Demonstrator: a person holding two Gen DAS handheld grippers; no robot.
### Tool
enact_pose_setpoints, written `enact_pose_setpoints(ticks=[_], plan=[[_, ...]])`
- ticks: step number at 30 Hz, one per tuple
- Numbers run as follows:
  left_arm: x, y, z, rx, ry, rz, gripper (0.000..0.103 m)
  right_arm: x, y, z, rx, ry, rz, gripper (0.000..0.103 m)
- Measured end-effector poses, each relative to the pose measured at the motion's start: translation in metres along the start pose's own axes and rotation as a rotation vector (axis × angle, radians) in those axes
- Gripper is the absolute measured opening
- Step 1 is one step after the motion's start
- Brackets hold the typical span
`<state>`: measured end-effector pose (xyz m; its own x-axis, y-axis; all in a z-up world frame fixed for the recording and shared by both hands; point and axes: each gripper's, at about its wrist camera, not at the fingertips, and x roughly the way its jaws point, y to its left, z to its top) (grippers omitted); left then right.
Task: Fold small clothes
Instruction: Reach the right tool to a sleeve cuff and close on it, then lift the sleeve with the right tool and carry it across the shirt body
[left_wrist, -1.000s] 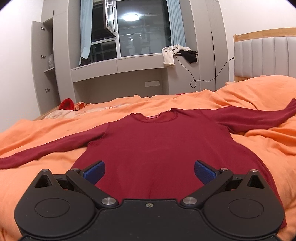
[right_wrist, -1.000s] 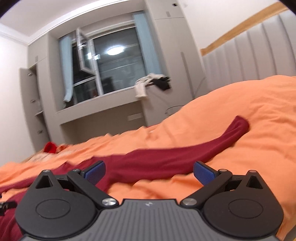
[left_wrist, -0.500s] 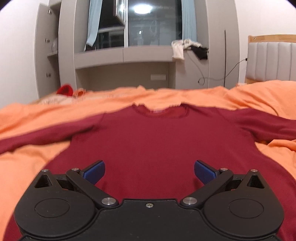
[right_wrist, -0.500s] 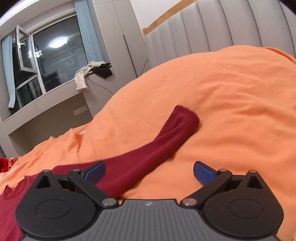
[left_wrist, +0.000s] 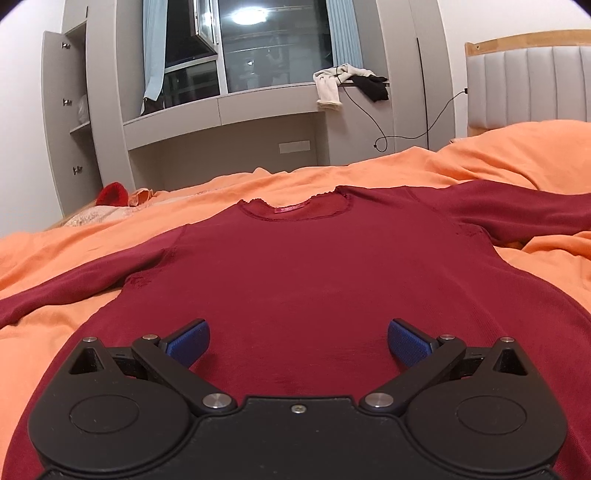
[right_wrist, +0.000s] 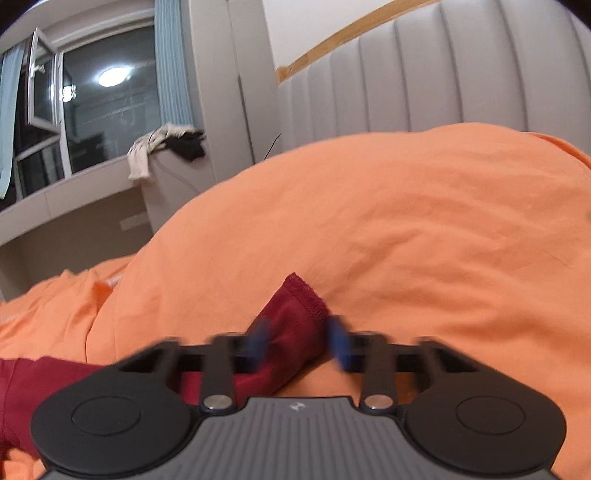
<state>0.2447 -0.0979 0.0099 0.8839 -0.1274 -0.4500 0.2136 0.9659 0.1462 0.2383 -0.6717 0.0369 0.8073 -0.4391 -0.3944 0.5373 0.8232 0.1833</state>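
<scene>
A dark red long-sleeved top (left_wrist: 295, 280) lies flat on the orange bedding (left_wrist: 332, 181), collar away from me, sleeves spread left and right. My left gripper (left_wrist: 297, 341) is open over the top's lower body, blue pads wide apart. In the right wrist view, the right sleeve's cuff (right_wrist: 295, 314) lies on the orange duvet (right_wrist: 406, 229). My right gripper (right_wrist: 297, 339) has its blurred blue pads close on either side of the cuff, closing around it.
A grey padded headboard (right_wrist: 424, 81) rises behind the duvet mound. A window ledge (left_wrist: 258, 96) with draped white and black clothes (left_wrist: 347, 85) stands beyond the bed. A red item (left_wrist: 110, 194) lies at the bed's far left.
My right gripper moved forward to the sleeve cuff and its jaws narrowed around it. My left gripper shifted slightly over the top and stays open.
</scene>
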Motion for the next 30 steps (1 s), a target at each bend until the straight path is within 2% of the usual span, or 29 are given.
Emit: enact_pose_setpoints(ticks=[2, 5, 9, 12, 15, 18, 21, 26, 30], plan=[[0.0, -0.001, 0.0, 0.002, -0.001, 0.003, 0.103, -0.006, 0.003, 0.002, -0.024, 0.004, 0.013, 0.014], [-0.001, -0.001, 0.0, 0.001, -0.004, 0.004, 0.103, -0.031, 0.009, 0.005, -0.008, -0.01, 0.076, 0.011], [-0.002, -0.001, 0.0, 0.002, -0.006, 0.004, 0.103, -0.078, 0.012, 0.02, 0.13, -0.007, 0.215, 0.011], [-0.003, -0.001, -0.001, 0.003, -0.009, 0.001, 0.103, -0.107, 0.015, 0.031, 0.197, -0.021, 0.275, 0.011], [-0.004, -0.002, -0.001, 0.008, -0.012, 0.0, 0.103, -0.115, 0.02, 0.045, 0.218, -0.033, 0.256, 0.011], [-0.006, -0.002, -0.002, 0.013, -0.016, 0.0, 0.103, -0.102, 0.014, 0.051, 0.275, -0.006, 0.191, 0.012], [-0.006, -0.001, -0.002, 0.013, -0.018, -0.002, 0.103, -0.079, 0.006, 0.048, 0.326, 0.059, 0.165, 0.021], [-0.007, -0.001, -0.001, 0.011, -0.017, -0.005, 0.103, -0.069, 0.004, 0.028, 0.209, 0.102, 0.12, 0.058], [-0.007, -0.002, -0.001, 0.017, -0.016, -0.002, 0.102, -0.071, -0.001, 0.008, 0.14, 0.12, 0.083, 0.069]])
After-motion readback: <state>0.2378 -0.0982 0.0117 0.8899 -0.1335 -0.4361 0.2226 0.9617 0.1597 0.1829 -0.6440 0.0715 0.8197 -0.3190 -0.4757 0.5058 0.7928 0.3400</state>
